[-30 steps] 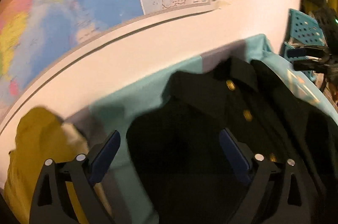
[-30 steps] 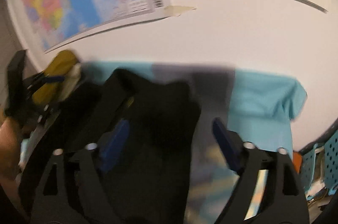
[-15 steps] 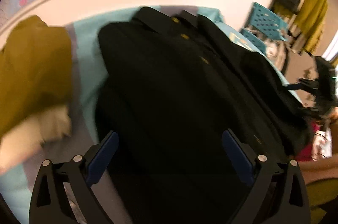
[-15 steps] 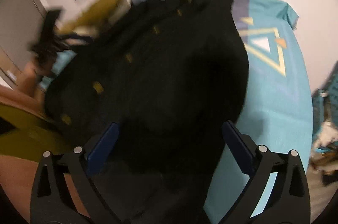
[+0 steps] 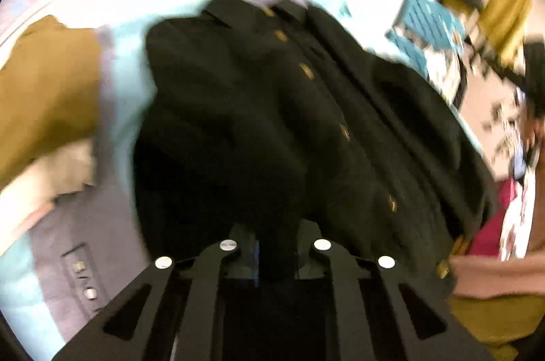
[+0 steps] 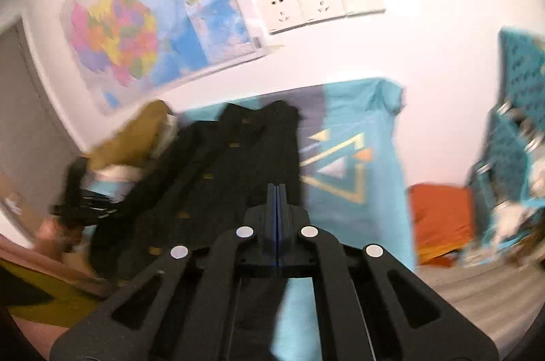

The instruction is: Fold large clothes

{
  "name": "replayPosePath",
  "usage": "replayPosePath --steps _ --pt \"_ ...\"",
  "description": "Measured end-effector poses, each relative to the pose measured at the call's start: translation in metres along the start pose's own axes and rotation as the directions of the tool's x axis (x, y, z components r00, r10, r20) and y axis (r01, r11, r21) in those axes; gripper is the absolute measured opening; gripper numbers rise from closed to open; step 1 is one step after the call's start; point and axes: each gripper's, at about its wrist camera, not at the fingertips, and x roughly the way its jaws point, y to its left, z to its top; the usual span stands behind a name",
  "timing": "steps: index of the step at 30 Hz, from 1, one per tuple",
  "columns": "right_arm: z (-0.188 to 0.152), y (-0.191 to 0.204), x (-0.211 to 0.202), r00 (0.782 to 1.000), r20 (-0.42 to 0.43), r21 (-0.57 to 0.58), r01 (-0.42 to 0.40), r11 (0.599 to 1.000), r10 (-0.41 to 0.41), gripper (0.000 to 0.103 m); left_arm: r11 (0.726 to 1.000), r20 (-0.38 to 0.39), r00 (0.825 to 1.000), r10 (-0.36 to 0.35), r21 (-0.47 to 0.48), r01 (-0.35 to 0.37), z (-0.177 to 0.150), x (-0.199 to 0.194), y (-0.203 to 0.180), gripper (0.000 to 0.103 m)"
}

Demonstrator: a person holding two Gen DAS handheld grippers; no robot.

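The black coat [image 5: 272, 109] lies spread on a teal sheet [image 6: 361, 129] that covers what may be a bed or a table, collar toward the wall, its row of gold buttons [image 5: 306, 70] running down the front. It looks thick and soft, likely heavy for its size, so it should drape and sag rather than hold a crease; a grip on the hem corners or the shoulder seams would carry it best, since a pinch on loose cloth in the middle would just bunch it.

The left claw [image 5: 276, 245] is closed on the near hem of the coat, dark cloth pinched between its fingers. The right claw [image 6: 277, 211] has its blue pads pressed together at the coat's right edge; whether cloth is caught between them I cannot tell.

A mustard garment [image 5: 41, 88] sits beside the coat. A map [image 6: 153, 17] and wall sockets [image 6: 316, 5] hang above.
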Motion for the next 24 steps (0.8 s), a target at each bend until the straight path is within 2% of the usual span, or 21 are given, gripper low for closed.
replayPosePath --steps 1,3,4,6,8,9,10,11,12,13,14,16,17,18,19,21,22,23,24 --pt "-0.008 0.01 0.009 0.998 -0.055 -0.038 -0.017 0.999 0.015 0.021 1.0 0.033 0.999 0.013 -0.023 -0.012 0.003 -0.011 0.006 0.009" --pt "-0.032 0.037 0.027 0.988 -0.152 -0.109 -0.058 0.992 0.041 0.066 0.996 0.11 0.993 0.048 -0.08 -0.04 0.008 -0.041 0.022 0.008" --pt "-0.043 0.046 0.036 0.979 -0.196 -0.127 -0.08 0.989 0.054 0.074 0.993 0.134 0.989 0.064 -0.102 -0.051 0.01 -0.052 0.028 0.009" --pt "-0.065 0.063 0.049 0.958 -0.279 -0.167 -0.121 0.979 0.071 0.072 0.986 0.165 0.979 0.12 -0.137 -0.097 0.014 -0.069 0.042 0.009" --pt "-0.092 0.074 0.056 0.939 -0.342 -0.211 -0.103 0.972 0.026 0.072 0.977 0.154 0.974 0.167 -0.157 -0.143 0.014 -0.073 0.052 0.01" --pt "-0.102 0.077 0.058 0.935 -0.353 -0.229 -0.097 0.969 0.01 0.072 0.967 0.135 0.966 0.222 -0.159 -0.2 0.013 -0.071 0.055 0.011" --pt "-0.108 0.08 0.062 0.932 -0.362 -0.234 -0.106 0.966 0.015 0.068 0.953 0.122 0.951 0.284 -0.15 -0.265 0.011 -0.068 0.055 0.014" --pt "-0.111 0.08 0.064 0.932 -0.363 -0.237 -0.095 0.967 0.002 0.044 0.926 0.095 0.927 0.364 -0.145 -0.349 0.01 -0.061 0.058 0.015" --pt "-0.11 0.08 0.066 0.931 -0.366 -0.241 -0.079 0.967 -0.015 0.015 0.917 0.069 0.923 0.379 -0.157 -0.365 0.009 -0.056 0.062 0.015" --pt "-0.105 0.076 0.063 0.936 -0.351 -0.24 -0.058 0.969 -0.031 0.006 0.915 0.053 0.923 0.381 -0.167 -0.368 0.007 -0.052 0.066 0.015" --pt "-0.094 0.071 0.053 0.951 -0.308 -0.215 -0.048 0.975 -0.021 0.006 0.904 0.03 0.916 0.399 -0.177 -0.388 0.005 -0.047 0.071 0.016" --pt "-0.064 0.061 0.02 0.981 -0.196 -0.158 -0.034 0.987 0.003 0.006 0.876 0.016 0.887 0.461 -0.17 -0.452 0.002 -0.043 0.075 0.018" --pt "-0.053 0.057 0.006 0.99 -0.138 -0.141 -0.014 0.99 -0.006 0.006 0.869 0.021 0.879 0.476 -0.165 -0.467 0.001 -0.045 0.078 0.02" --pt "-0.033 0.047 -0.019 0.999 -0.038 -0.112 0.007 0.994 -0.011 0.006 0.868 0.025 0.878 0.477 -0.168 -0.467 0.0 -0.048 0.08 0.021" --pt "-0.02 0.038 -0.035 1.0 0.025 -0.085 0.019 0.996 -0.017 0.006 0.866 0.032 0.876 0.481 -0.173 -0.469 -0.001 -0.052 0.085 0.021" --pt "0.001 0.013 -0.052 0.993 0.104 -0.022 0.053 0.998 -0.05 0.006 0.845 0.038 0.855 0.518 -0.175 -0.505 -0.002 -0.058 0.089 0.021" --pt "0.005 0.001 -0.054 0.99 0.118 0.003 0.082 0.997 -0.082 0.006 0.836 0.042 0.844 0.535 -0.169 -0.522 -0.003 -0.061 0.087 0.025" --pt "0.008 -0.013 -0.049 0.988 0.107 0.028 0.107 0.994 -0.109 0.006 0.824 0.047 0.83 0.556 -0.158 -0.544 -0.003 -0.063 0.086 0.033" --pt "0.007 -0.021 -0.041 0.985 0.094 0.042 0.141 0.989 -0.145 0.006 0.806 0.051 0.81 0.585 -0.149 -0.573 -0.005 -0.064 0.086 0.038"
